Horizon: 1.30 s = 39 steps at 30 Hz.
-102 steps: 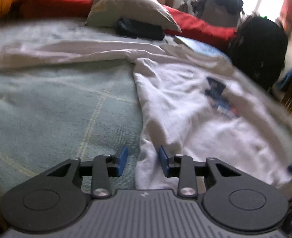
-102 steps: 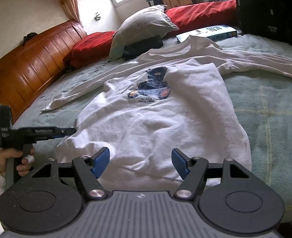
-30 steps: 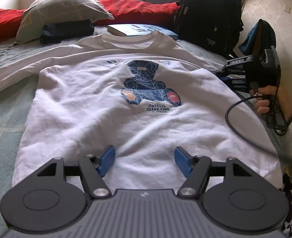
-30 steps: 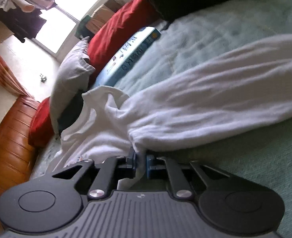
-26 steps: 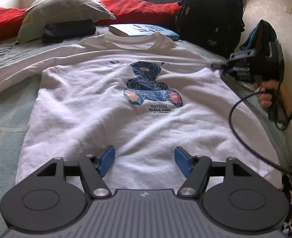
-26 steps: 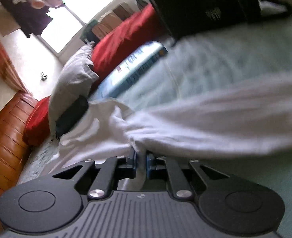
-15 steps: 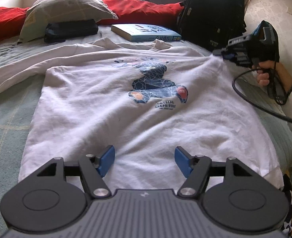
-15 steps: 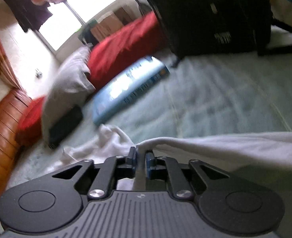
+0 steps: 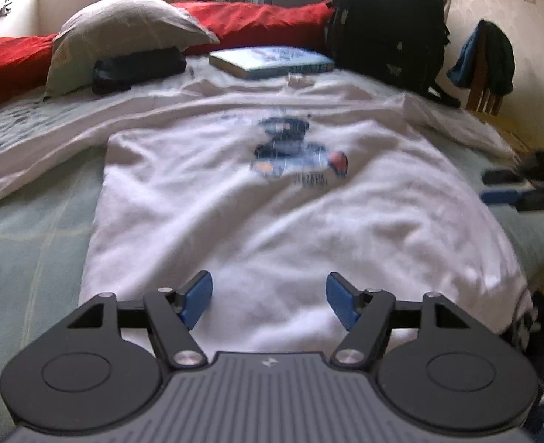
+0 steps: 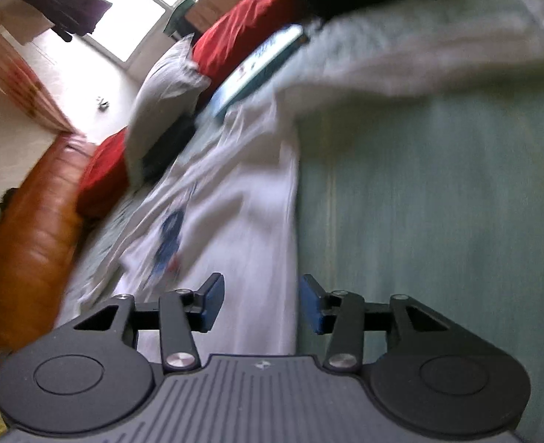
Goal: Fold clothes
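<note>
A white long-sleeved shirt (image 9: 272, 199) with a blue print lies face up on the green bed cover, both sleeves spread sideways. My left gripper (image 9: 270, 295) hovers open above the shirt's hem, nothing between its blue pads. In the right wrist view the same shirt (image 10: 242, 199) runs up the left half, its right sleeve (image 10: 401, 70) stretching across the top. My right gripper (image 10: 259, 301) hangs over the shirt's side edge, its jaws opening, and no cloth is pinched between them. That right gripper (image 9: 512, 186) also shows at the right edge of the left wrist view.
Red cushions (image 9: 257, 22), a grey pillow (image 9: 124, 33), a black pouch (image 9: 139, 68) and a blue book (image 9: 272, 61) lie at the bed's head. A black backpack (image 9: 386, 26) stands at the far right. A wooden chair with clothes (image 9: 486, 70) stands beside the bed.
My right gripper was shut on the shirt's right sleeve and dragged it outward; now its jaws have parted, the sleeve lies on the bed, and the gripper has swung back beside the shirt's body.
</note>
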Each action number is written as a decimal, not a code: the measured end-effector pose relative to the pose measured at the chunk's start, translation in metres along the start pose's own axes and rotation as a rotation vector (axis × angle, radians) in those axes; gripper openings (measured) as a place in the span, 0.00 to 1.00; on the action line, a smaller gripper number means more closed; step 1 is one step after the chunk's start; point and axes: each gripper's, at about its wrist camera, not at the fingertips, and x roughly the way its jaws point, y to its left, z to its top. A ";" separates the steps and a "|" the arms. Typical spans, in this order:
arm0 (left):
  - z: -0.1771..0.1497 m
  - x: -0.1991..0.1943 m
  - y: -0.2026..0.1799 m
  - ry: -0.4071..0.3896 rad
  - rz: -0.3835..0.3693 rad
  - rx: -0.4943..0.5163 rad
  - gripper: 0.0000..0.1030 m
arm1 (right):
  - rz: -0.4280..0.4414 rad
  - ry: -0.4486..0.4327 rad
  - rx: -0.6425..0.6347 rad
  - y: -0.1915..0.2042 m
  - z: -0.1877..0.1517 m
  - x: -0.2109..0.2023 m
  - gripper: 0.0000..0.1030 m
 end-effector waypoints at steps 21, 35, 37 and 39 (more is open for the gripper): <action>-0.037 -0.049 -0.005 -0.011 0.036 0.026 0.69 | 0.076 0.048 0.002 0.002 -0.107 -0.029 0.51; -0.045 -0.050 -0.008 0.019 0.055 0.059 0.70 | 0.001 -0.059 -0.058 0.004 -0.100 -0.042 0.08; -0.048 -0.048 -0.005 0.041 0.065 0.070 0.70 | -0.018 -0.051 -0.083 0.004 -0.099 -0.046 0.08; -0.047 -0.048 -0.002 0.056 0.070 0.080 0.70 | -0.065 -0.018 -0.125 0.008 -0.099 -0.044 0.12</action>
